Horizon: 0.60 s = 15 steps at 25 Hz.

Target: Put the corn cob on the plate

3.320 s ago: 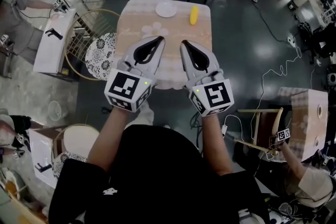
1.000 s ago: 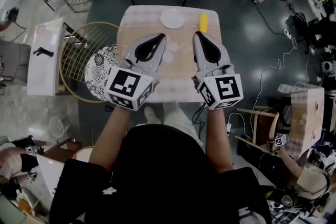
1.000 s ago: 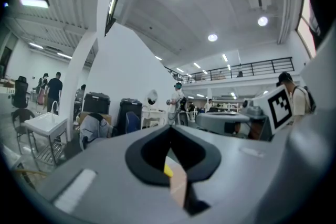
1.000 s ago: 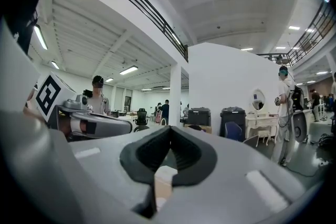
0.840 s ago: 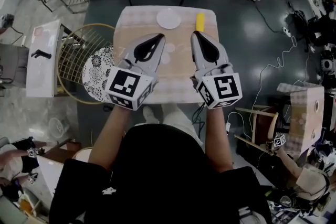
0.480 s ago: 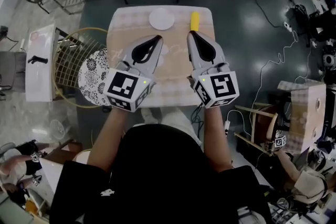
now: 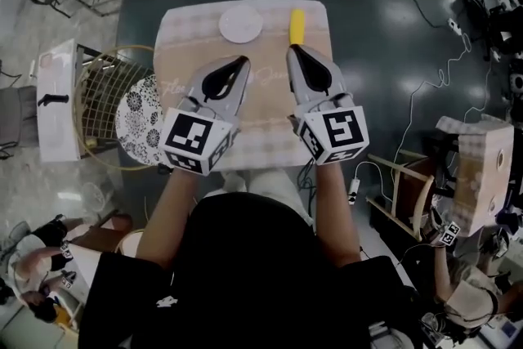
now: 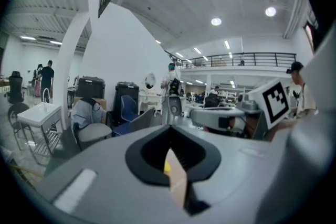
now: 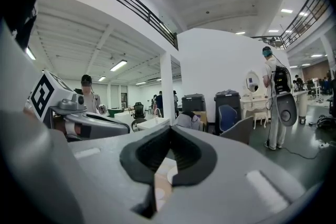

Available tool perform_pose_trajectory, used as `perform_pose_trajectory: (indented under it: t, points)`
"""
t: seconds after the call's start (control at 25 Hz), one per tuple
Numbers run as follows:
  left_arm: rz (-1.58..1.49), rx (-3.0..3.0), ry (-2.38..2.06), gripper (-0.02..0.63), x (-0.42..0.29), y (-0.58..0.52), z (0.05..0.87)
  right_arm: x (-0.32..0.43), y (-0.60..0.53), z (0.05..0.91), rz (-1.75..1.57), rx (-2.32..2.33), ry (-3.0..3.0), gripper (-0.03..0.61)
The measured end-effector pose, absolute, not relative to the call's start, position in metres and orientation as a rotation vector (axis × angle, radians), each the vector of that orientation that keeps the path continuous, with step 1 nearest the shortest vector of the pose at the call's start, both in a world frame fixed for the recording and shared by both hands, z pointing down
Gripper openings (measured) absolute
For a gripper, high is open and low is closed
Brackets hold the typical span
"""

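Yellow corn cob (image 7: 297, 26) lies beside the plate (image 7: 240, 24), just past my right gripper (image 7: 292, 51). Its jaws are together, empty, same w/ left gripper (image 7: 243, 60). To do it well I open the right wide, then grab the cob mid-length.

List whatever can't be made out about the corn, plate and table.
- Corn: too small in the head view to show its surface. In the left gripper view, the left hand-held gripper hides all but a yellow sliver.
- Plate: rim depth too small to judge in the head view.
- Table: in the head view, the right hand-held gripper and the left one cover its middle.
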<state>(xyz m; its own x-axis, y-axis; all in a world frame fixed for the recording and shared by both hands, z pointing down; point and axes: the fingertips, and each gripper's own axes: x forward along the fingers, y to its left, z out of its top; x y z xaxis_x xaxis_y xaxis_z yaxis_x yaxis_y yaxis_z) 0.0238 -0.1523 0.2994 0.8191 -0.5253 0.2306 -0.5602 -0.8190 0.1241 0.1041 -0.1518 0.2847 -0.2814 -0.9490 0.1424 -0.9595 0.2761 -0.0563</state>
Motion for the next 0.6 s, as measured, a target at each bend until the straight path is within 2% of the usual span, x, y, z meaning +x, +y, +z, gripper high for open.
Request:
perform_pose_trajectory:
  t: [0.6]
  points:
    - [0.410, 2.698, -0.856, 0.005, 0.056, -0.196, 0.364, 0.150, -0.206, 0.358, 0.391, 1.794, -2.397, 0.002]
